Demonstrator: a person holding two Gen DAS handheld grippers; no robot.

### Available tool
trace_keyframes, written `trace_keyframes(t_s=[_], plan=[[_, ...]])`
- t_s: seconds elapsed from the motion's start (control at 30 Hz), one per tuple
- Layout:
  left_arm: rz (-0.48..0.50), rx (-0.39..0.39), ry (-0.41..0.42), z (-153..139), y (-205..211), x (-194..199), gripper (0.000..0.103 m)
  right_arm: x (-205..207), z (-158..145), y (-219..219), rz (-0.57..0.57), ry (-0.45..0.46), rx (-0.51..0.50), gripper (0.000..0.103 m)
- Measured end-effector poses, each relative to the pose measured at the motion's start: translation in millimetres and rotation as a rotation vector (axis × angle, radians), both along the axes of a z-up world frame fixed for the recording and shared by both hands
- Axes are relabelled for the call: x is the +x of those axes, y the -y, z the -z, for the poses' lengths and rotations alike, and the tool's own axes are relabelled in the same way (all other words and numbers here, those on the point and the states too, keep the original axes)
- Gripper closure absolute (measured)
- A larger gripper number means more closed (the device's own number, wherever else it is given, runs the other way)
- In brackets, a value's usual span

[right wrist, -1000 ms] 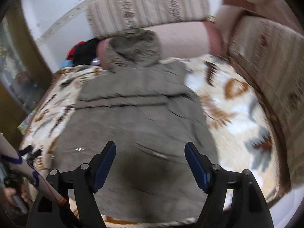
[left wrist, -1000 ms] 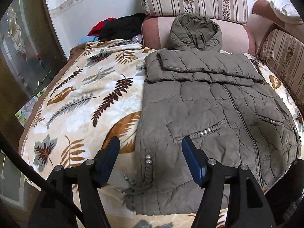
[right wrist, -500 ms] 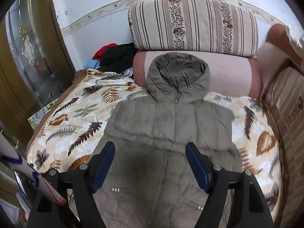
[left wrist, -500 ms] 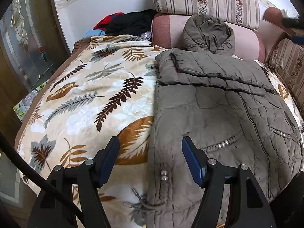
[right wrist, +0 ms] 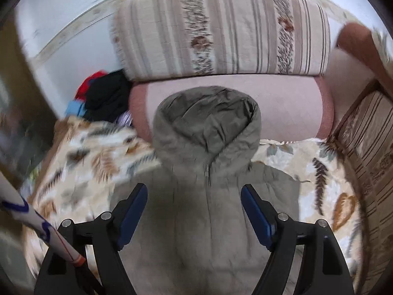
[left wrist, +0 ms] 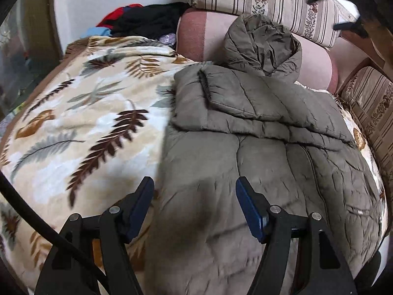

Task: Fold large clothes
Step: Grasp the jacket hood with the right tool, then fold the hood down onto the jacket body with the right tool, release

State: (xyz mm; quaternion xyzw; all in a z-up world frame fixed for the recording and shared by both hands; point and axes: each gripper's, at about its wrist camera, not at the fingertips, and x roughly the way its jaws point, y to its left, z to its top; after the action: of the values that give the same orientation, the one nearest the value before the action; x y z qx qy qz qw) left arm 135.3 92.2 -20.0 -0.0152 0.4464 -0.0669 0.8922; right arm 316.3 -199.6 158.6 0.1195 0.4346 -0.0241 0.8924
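An olive padded jacket [left wrist: 282,172] lies face up on a leaf-patterned blanket [left wrist: 86,123]. Its sleeves are folded across the chest and its hood [left wrist: 262,46] leans on a pink bolster. My left gripper [left wrist: 194,189] hangs open over the jacket's left edge, below the folded sleeves, with nothing between its blue pads. In the right wrist view the jacket [right wrist: 206,221] lies straight ahead. My right gripper [right wrist: 194,194] is open above the chest zip just below the hood [right wrist: 208,123], gripping nothing.
A pink bolster [right wrist: 289,108] and a striped cushion [right wrist: 221,27] back the bed. A pile of red, black and blue clothes [left wrist: 142,22] sits at the far left corner. A striped sofa side [left wrist: 371,113] bounds the right. A white strip with blue marks [right wrist: 32,218] crosses the lower left.
The left gripper moved up along the jacket's left edge toward the folded sleeves. The right gripper swung from the jacket's right side to its middle and neared the hood. Both stayed open.
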Motion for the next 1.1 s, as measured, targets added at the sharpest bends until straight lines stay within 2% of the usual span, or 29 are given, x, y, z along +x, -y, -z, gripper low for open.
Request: trace_keyframes(t_s=[0.07, 0.17, 0.27, 0.4, 0.6, 0.63, 0.67, 0.73, 0.9, 1.1], plan=[[0.000, -0.008, -0.013, 12.5, 1.1, 12.9, 0.035, 41.5, 8.4, 8.4, 0.048, -0.004, 0.089, 0.019], [0.004, -0.024, -0.025, 28.0, -2.9, 22.3, 0.035, 94.8, 20.5, 10.1, 0.100, -0.001, 0.164, 0.014], [0.022, -0.035, -0.034, 38.8, -5.8, 26.4, 0.035, 140.4, 33.0, 8.0, 0.158, -0.001, 0.193, 0.010], [0.042, -0.065, -0.036, 44.3, -11.5, 26.4, 0.035, 196.0, 59.4, 12.0, 0.243, -0.024, 0.248, 0.010], [0.050, -0.102, -0.073, 53.9, -18.5, 32.4, 0.035, 239.9, 101.1, 21.5, 0.325, -0.076, 0.233, 0.010], [0.050, -0.103, -0.077, 55.3, -19.0, 33.0, 0.035, 241.3, 106.4, 23.8, 0.326, -0.080, 0.235, 0.018], [0.049, -0.107, -0.085, 56.6, -19.6, 33.7, 0.035, 240.7, 111.5, 24.9, 0.313, -0.084, 0.244, 0.045], [0.048, -0.117, -0.086, 56.1, -20.6, 33.9, 0.035, 238.2, 115.7, 24.2, 0.279, -0.108, 0.254, 0.087], [0.048, -0.126, -0.074, 50.9, -23.3, 29.0, 0.035, 190.0, 82.5, 12.8, 0.199, -0.053, 0.148, 0.093], [0.063, -0.154, -0.028, 35.9, -29.3, 18.9, 0.034, 81.5, 31.4, 5.8, 0.106, -0.015, 0.092, 0.095]])
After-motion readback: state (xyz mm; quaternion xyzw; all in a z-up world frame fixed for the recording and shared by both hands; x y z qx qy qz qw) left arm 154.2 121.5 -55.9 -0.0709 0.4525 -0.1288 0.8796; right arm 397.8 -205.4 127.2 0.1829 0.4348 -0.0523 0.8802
